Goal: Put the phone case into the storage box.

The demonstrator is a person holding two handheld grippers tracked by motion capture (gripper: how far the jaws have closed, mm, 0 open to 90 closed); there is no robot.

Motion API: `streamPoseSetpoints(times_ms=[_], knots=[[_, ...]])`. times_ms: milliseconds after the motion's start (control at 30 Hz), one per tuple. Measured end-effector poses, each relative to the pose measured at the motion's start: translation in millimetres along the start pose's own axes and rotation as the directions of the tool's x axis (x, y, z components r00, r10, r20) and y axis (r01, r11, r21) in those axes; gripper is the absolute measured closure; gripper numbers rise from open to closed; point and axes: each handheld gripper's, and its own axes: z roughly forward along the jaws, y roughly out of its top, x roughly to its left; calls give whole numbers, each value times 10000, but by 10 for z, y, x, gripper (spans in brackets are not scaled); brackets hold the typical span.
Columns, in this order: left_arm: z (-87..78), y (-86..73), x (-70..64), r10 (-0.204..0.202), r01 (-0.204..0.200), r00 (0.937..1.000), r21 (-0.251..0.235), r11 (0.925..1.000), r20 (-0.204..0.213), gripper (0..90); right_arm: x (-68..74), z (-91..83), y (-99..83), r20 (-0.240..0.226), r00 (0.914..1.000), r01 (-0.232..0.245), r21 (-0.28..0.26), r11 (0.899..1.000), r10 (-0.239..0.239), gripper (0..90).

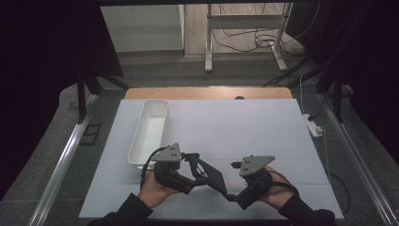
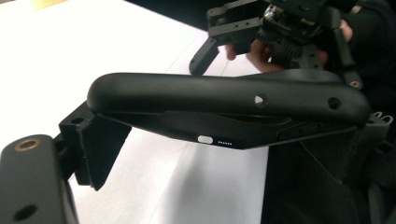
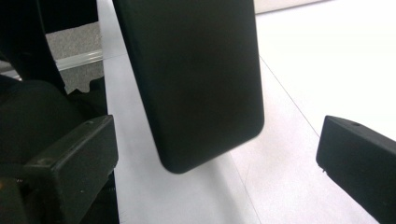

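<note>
A long flat black object [image 1: 212, 177] with a rounded end is held just above the white table sheet [image 1: 244, 127] near the front edge. My left gripper [image 1: 195, 165] is shut on it; in the left gripper view the object [image 2: 224, 100] lies crosswise between the jaws of this gripper [image 2: 219, 154], showing a small white button and two holes. My right gripper [image 1: 233, 181] faces it from the right and stands open. In the right gripper view the object's rounded end [image 3: 196, 93] hangs between the spread jaws of that gripper [image 3: 212, 163], touching neither. The right gripper [image 2: 224, 32] and its hand show beyond the object.
A long white tray [image 1: 150, 129] stands empty on the left part of the sheet, just beyond the left hand. A white power strip [image 1: 314, 127] lies on the floor off the table's right edge. Metal rails run along both sides.
</note>
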Motion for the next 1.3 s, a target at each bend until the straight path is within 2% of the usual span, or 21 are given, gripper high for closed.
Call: streamPoseSetpoints(times_ms=[233, 400, 500, 733, 967, 1300], knots=[[-6, 40, 20, -370, 375, 9977, 60, 9993, -575, 140, -15, -24, -3, -39, 9993, -367, -290, 9989, 366, 0], [3, 62, 36, -688, 704, 9939, 161, 9974, -866, 140, -5, -18, 0, 115, 9983, -575, -260, 9980, 578, 0], [14, 83, 38, -893, 911, 9920, 168, 9957, -888, 139, -5, -10, -1, 124, 9979, -632, -197, 9978, 635, 0], [74, 134, 17, -1041, 1083, 9875, 293, 9937, -1183, 139, 4, 16, -2, 89, 9958, -917, 95, 9957, 916, 0], [139, 182, 4, -1287, 1343, 9809, 295, 9905, -1461, 139, 8, 31, 9, 359, 9942, -1029, 311, 9942, 1018, 0], [196, 240, -10, -1667, 1733, 9704, 233, 9846, -1745, 140, 14, 65, 10, 1075, 9886, -1104, 445, 9929, 1052, 0]])
